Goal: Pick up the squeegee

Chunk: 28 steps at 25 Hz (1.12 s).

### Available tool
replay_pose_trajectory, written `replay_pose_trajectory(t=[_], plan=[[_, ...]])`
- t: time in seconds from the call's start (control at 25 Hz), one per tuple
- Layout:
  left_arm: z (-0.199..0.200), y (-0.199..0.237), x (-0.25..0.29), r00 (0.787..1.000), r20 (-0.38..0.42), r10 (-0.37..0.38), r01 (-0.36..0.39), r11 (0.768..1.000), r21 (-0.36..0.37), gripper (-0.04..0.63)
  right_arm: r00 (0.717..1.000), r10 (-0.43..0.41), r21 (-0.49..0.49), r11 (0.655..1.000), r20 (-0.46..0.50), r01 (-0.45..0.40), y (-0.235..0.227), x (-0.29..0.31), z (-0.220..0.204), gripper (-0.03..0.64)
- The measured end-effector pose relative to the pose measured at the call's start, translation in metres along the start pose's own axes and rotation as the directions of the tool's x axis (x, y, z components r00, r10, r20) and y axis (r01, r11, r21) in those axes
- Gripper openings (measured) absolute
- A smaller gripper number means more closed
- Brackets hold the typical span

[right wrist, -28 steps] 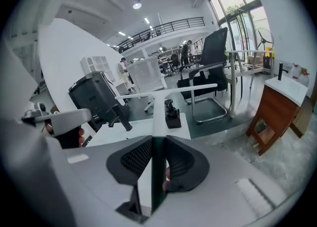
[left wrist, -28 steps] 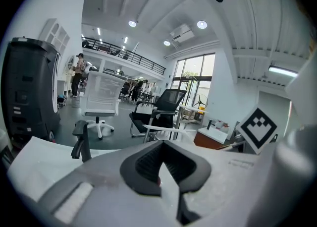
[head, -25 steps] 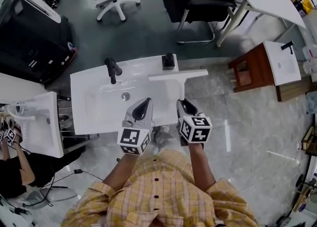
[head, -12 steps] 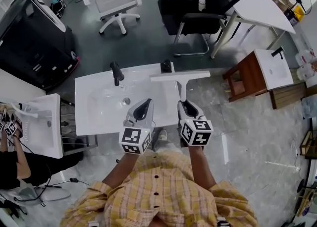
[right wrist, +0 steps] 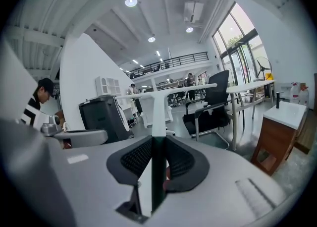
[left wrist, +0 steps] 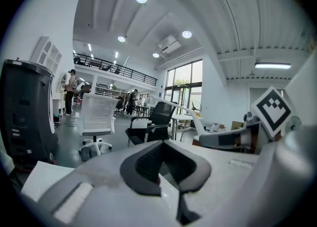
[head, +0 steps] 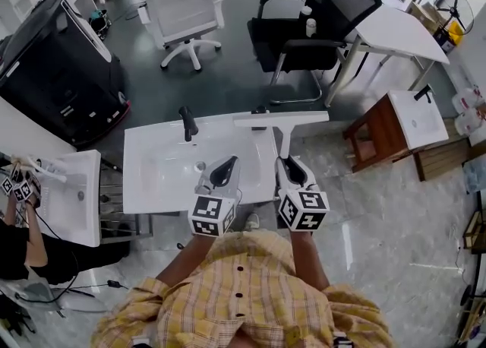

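Clamping the squeegee point(head: 282, 119) by its handle, your right gripper point(head: 288, 164) carries the blade crosswise at 12 o'clock, seemingly lifted off the sink point(head: 152, 187), likely for balance. Your left gripper point(head: 225, 166), at 9 o'clock, has its jaws together on nothing, because one grip seems enough.

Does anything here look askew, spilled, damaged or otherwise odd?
Nothing stands out. The white T-shaped plastic squeegee sits straight in the right tongs, gripped by its handle, with its blade roughly level by the far edge of the white washbasin. No spill or breakage shows. The left tongs are shut and empty.
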<state>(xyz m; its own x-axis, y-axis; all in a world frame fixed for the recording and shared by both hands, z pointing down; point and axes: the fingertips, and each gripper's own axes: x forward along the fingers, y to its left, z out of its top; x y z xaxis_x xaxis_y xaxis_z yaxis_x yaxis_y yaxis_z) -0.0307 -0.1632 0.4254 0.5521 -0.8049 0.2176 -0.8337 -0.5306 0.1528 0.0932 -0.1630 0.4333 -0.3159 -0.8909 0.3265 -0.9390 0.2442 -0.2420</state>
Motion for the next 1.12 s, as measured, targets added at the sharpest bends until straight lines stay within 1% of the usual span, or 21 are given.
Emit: replay_pose_trajectory(t=[0.24, 0.48, 0.88, 1.12], plan=[[0.001, 0.0, -0.002, 1.0, 0.005, 0.005, -0.005, 1.0, 0.011, 0.002, 1.0, 0.003, -0.009, 1.0, 0.031, -0.002, 0.003, -0.005, 0.007, 0.086], [0.006, 0.004, -0.001, 0.999, 0.033, 0.009, -0.01, 1.0, 0.016, 0.002, 0.997, 0.01, -0.036, 0.999, 0.077, -0.007, 0.008, -0.004, 0.019, 0.086], [0.005, 0.005, 0.006, 0.999, 0.045, 0.012, -0.012, 1.0, 0.013, 0.002, 0.996, 0.012, -0.036, 0.999, 0.089, -0.009, 0.003, 0.001, 0.018, 0.086], [0.0, 0.0, 0.009, 0.999, 0.032, 0.005, -0.005, 1.0, 0.005, 0.002, 0.997, 0.005, -0.028, 1.0, 0.078, -0.003, -0.003, -0.002, 0.016, 0.086]])
